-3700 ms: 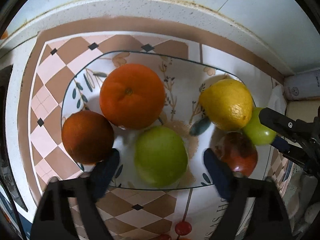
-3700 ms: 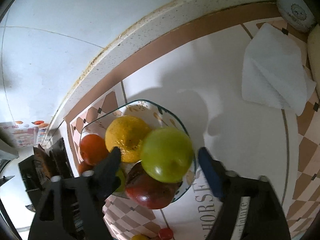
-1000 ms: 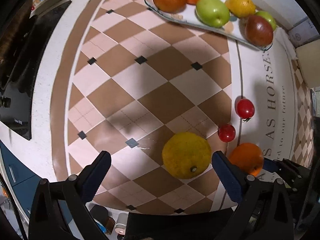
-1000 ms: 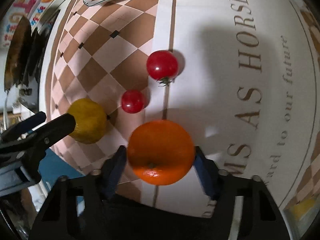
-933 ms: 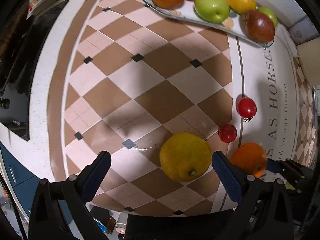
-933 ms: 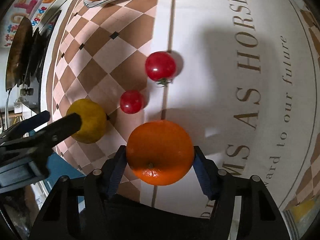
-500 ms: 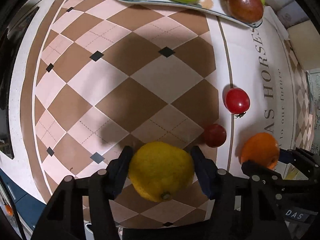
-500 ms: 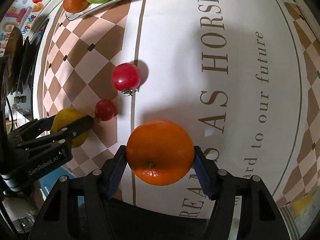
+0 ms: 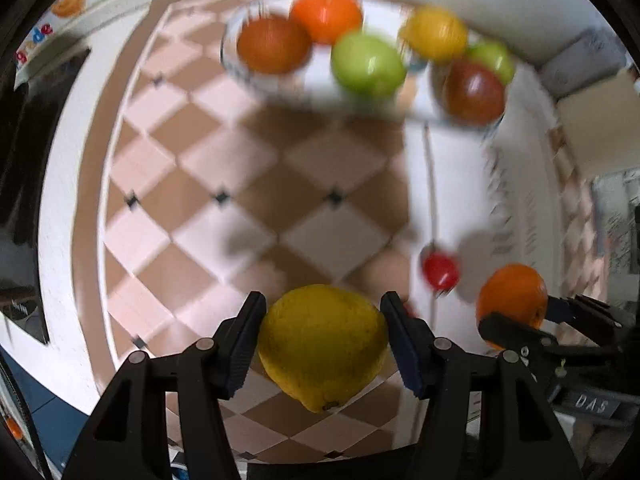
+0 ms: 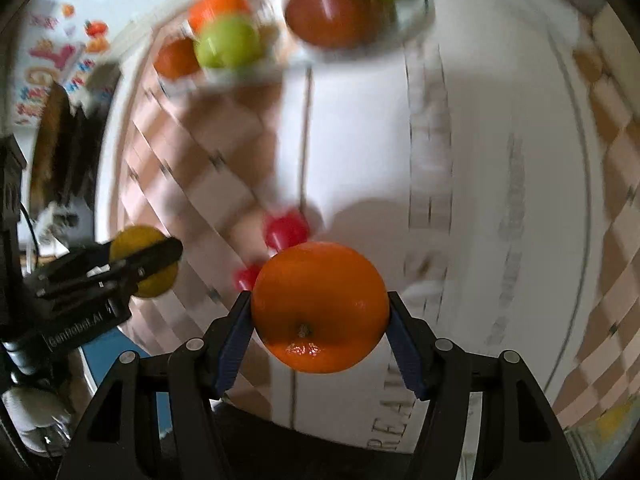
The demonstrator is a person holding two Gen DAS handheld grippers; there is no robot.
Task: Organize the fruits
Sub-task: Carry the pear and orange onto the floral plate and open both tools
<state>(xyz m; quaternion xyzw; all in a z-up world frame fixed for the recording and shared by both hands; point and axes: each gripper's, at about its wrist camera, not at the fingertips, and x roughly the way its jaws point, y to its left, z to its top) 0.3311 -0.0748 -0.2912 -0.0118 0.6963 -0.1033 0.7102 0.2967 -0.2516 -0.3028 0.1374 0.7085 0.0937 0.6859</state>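
Note:
My left gripper (image 9: 322, 340) is shut on a yellow lemon (image 9: 320, 346), held clear above the checkered mat. My right gripper (image 10: 320, 320) is shut on an orange (image 10: 320, 306), also lifted off the mat. Each wrist view shows the other gripper from the side: the orange (image 9: 512, 296) at the right, the lemon (image 10: 144, 260) at the left. At the far end a glass plate (image 9: 280, 84) holds several fruits: oranges, green apples, a lemon and a dark red apple (image 9: 472, 92). A red tomato (image 9: 440, 270) lies on the mat; a second tomato (image 10: 246, 276) lies beside it.
The patterned mat (image 9: 248, 184) covers the counter, with a white lettered band (image 10: 460, 160) on the right. A dark stove (image 9: 28, 140) borders the left edge. A white wall runs behind the plate. Both views are motion-blurred.
My left gripper shut on the lemon and lifted it off the mat. Both grippers, each with its fruit, rose and moved toward the plate, which now looms larger.

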